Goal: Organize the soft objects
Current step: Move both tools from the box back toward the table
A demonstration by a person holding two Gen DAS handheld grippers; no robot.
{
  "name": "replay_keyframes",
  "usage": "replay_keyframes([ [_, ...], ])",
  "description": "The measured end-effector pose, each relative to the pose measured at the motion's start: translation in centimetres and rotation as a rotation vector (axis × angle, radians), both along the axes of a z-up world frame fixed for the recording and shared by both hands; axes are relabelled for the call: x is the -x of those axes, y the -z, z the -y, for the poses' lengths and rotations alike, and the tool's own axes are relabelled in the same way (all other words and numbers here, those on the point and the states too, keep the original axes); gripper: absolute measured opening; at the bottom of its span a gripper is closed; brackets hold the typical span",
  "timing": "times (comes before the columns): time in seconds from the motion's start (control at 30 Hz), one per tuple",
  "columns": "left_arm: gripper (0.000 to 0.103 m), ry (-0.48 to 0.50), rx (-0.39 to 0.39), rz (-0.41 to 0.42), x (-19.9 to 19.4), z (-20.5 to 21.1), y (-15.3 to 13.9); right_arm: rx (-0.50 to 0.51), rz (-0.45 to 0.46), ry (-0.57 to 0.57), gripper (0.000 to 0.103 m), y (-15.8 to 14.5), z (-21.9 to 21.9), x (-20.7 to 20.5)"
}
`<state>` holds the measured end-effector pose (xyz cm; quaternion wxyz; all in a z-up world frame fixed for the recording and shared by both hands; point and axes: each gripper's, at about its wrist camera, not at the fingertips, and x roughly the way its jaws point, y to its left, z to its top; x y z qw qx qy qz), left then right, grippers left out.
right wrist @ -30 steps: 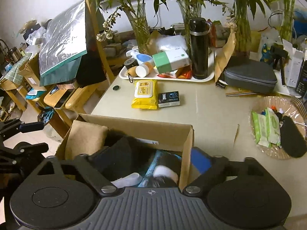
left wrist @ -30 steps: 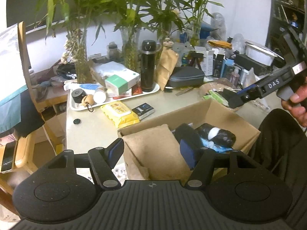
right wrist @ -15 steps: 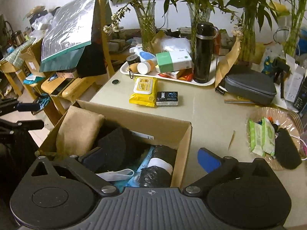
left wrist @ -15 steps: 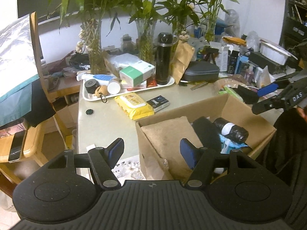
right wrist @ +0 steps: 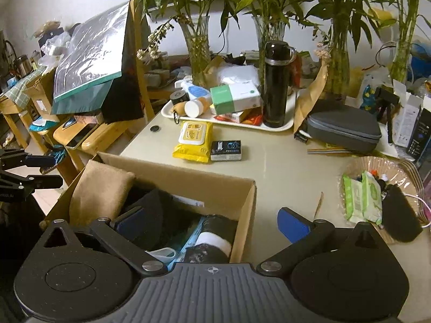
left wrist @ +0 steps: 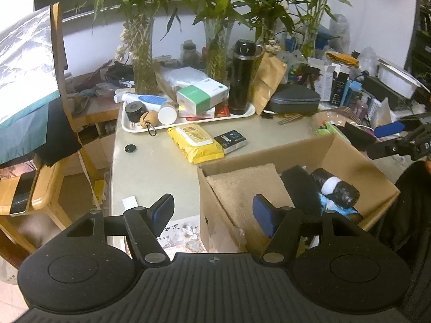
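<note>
Both claws, left claw [left wrist: 212, 210] and right claw [right wrist: 212, 222], were spread wide and held nothing; soft items incl. tan cushion [left wrist: 242, 185] sat in cardboard box [right wrist: 194, 177] on worktop [right wrist: 282, 167]; risk: your claw straddled box wall, so closing could've pinched cardboard, not fabric.

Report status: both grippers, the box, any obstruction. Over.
Left gripper open, empty. Right gripper open, empty. Brown cardboard box holds tan square cushion, black soft items. Nothing in the way.
</note>
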<state>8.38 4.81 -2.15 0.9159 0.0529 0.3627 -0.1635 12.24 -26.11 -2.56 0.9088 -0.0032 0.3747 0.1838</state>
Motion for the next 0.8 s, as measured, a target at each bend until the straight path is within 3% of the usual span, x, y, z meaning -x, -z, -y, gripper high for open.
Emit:
replay_keyframes([
  [0.27,0.064,0.01,0.016,0.024,-1.5,0.2,-0.2,0.003,0.019,0.01,0.103,0.2,0.2,-1.2],
  [0.8,0.064,-0.06,0.028,0.056,-5.4,-1.2,0.3,0.005,0.045,0.008,0.103,0.2,0.4,-4.0],
])
